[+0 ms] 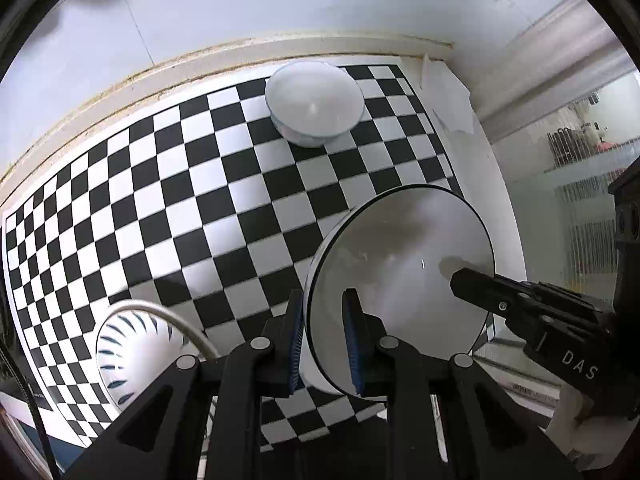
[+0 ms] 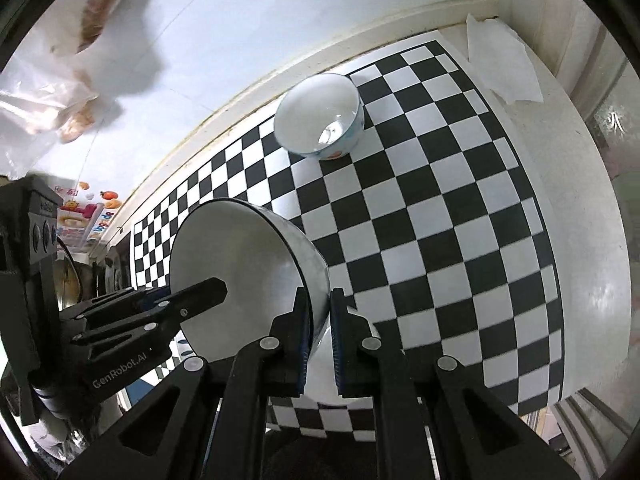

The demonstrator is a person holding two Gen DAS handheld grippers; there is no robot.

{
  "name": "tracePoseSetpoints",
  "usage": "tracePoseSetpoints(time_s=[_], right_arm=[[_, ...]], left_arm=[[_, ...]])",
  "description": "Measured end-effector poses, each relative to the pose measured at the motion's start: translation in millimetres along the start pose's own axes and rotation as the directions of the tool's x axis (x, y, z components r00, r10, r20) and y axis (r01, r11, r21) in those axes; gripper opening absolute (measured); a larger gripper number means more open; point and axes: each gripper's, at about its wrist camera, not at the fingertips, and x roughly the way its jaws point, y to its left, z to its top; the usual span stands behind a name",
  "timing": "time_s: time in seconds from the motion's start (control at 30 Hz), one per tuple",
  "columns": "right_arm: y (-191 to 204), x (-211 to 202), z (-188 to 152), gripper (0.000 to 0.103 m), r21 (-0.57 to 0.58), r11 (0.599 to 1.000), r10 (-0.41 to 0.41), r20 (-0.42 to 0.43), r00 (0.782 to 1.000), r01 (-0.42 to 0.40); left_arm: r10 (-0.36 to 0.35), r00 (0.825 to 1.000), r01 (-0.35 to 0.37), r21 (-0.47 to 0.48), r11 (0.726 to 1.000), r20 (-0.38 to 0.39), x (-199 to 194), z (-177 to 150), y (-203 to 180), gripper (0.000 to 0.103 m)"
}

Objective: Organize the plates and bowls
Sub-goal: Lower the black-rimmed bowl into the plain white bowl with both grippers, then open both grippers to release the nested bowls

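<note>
Counter [image 1: 492, 184] white, against the wall; checkered mat [image 1: 192, 200] covers most of it; same mat [image 2: 440, 208] from the right wrist view.

Black-rimmed bowl [image 1: 400, 264] tilted on edge above the mat, held between my two claws; same bowl [image 2: 240, 264] from the right side.

My left claw [image 1: 323, 336] is clamped on its rim, one pad [image 1: 295, 344] outside the wall, one pad [image 1: 354, 344] inside; seen from the right, it [image 2: 200, 296] reaches into the bowl.

My right claw [image 2: 320, 336] pinches the opposite rim, pads tight on the wall; seen from the left, its finger [image 1: 480, 284] lies across the bowl's inside.

Far bowl [image 1: 314, 104] upright near the mat's back edge, well apart from the held one; also [image 2: 320, 116].

Striped bowl [image 1: 136, 352] near my left claw, on the mat's near edge.

Crumpled paper [image 2: 504, 68] on the bare counter, back corner.
</note>
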Motion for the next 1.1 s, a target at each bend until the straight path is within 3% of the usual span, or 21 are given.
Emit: tracePoseSetpoints(time_s=[0.17, 0.37, 0.7, 1.1], right_arm=[[4, -5, -26, 0.011, -0.003, 1.000, -0.009, -0.010, 1.000, 0.009], [-8, 15, -51, 0.011, 0.027, 0.999, -0.019, -0.061, 0.998, 0.021], [-31, 61, -70, 0.011, 0.063, 0.996, -0.057, -0.135, 0.989, 0.066], [-39, 86, -75, 0.011, 0.058, 0.993, -0.096, -0.181, 0.979, 0.108]], left_arm=[[-0.003, 1.000, 0.004, 0.010, 1.000, -0.015, 4, -22, 2, 0.017], [-0.008, 0.996, 0.010, 0.013, 1.000, -0.085, 32, -42, 5, 0.017], [0.060, 0.977, -0.050, 0.054, 0.997, -0.203, 89, -49, 2, 0.017], [0.157, 0.965, -0.127, 0.151, 0.980, -0.208, 110, -49, -12, 0.017]])
